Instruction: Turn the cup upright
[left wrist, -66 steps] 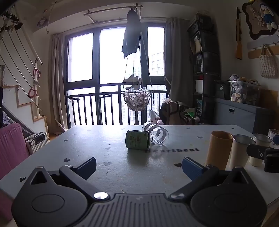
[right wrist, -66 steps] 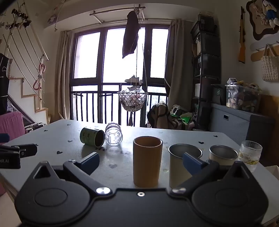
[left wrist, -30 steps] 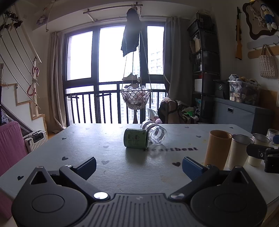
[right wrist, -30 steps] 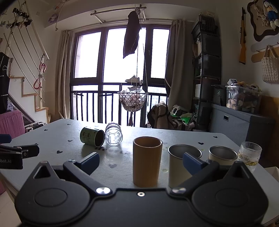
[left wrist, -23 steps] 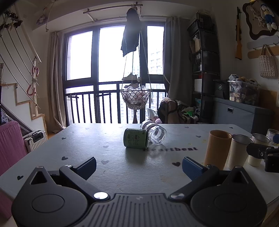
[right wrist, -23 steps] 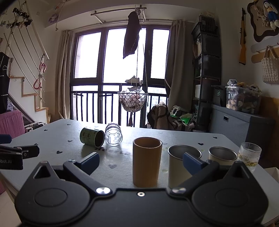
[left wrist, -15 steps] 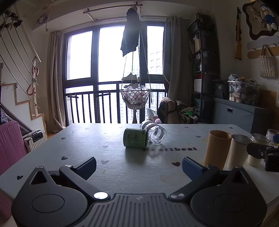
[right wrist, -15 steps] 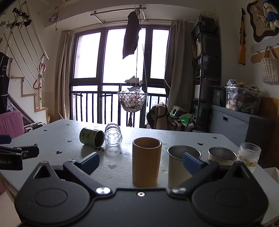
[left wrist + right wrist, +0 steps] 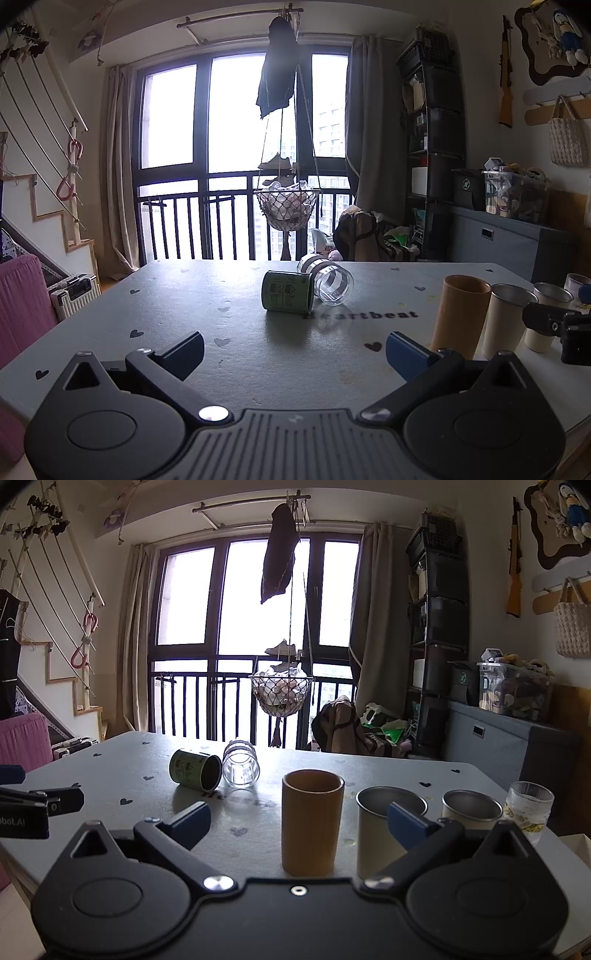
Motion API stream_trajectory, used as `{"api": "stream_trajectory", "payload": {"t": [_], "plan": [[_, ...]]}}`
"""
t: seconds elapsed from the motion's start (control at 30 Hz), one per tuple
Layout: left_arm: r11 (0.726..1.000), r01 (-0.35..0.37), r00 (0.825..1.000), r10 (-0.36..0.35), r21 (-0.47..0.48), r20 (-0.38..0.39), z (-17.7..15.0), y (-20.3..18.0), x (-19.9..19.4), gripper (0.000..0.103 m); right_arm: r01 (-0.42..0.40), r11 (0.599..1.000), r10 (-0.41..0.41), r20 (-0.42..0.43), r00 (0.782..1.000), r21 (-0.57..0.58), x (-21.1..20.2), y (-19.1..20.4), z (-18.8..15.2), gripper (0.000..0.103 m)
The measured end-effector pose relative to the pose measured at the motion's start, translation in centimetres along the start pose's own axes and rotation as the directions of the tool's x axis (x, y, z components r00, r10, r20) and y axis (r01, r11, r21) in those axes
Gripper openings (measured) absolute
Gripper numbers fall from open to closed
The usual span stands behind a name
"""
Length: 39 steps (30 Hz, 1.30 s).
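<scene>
In the left wrist view, the left tool (image 9: 294, 347) is released and holds nothing, low over the near edge of the worktop (image 9: 177, 306). The green cup (image 9: 287, 296) lies on its side near the worktop's middle, touching a fallen clear glass (image 9: 330, 284).

In the right wrist view, the right tool (image 9: 298, 821) is also released, with an upright tan cup (image 9: 312, 821) in front, between its fingers. The green cup (image 9: 194, 769) lies toward the far left corner.

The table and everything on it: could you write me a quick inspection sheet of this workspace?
Surface: grey table with heart prints.
Job's things: green cup and clear glass lying on their sides, side by side.
Clutter: upright tan cup, two metal cups, patterned glass.
Grippers: left gripper open, empty; right gripper open, empty.
Cables: nothing seen.
Surroundings: balcony window, hanging basket, shelves.
</scene>
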<state>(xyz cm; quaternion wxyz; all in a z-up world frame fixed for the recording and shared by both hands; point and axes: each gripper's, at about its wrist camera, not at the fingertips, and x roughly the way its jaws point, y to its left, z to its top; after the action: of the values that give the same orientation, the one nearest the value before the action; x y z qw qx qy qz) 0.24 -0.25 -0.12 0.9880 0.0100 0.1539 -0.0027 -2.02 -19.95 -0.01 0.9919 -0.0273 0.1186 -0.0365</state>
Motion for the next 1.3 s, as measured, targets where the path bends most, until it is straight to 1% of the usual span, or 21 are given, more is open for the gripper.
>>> {"api": "stream_trajectory", "payload": {"t": [0.93, 1.0, 1.3], "plan": [[1.0, 0.001, 1.0, -0.001, -0.003, -0.001, -0.1, -0.6, -0.4, 0.103, 0.001, 1.0, -0.001, 0.001, 1.0, -0.001, -0.1, 0.0, 0.0, 0.103], [1.0, 0.002, 1.0, -0.002, -0.004, -0.003, -0.3, -1.1, -0.1, 0.103, 0.0, 1.0, 0.0, 0.001, 1.0, -0.001, 0.0, 0.0, 0.0, 0.103], [0.999, 0.029, 1.0, -0.029, -0.016, -0.008, -1.1, -0.6, 1.4, 0.103, -0.028, 1.0, 0.028, 0.012, 1.0, -0.001, 1.2, 0.0, -0.9, 0.103]]}}
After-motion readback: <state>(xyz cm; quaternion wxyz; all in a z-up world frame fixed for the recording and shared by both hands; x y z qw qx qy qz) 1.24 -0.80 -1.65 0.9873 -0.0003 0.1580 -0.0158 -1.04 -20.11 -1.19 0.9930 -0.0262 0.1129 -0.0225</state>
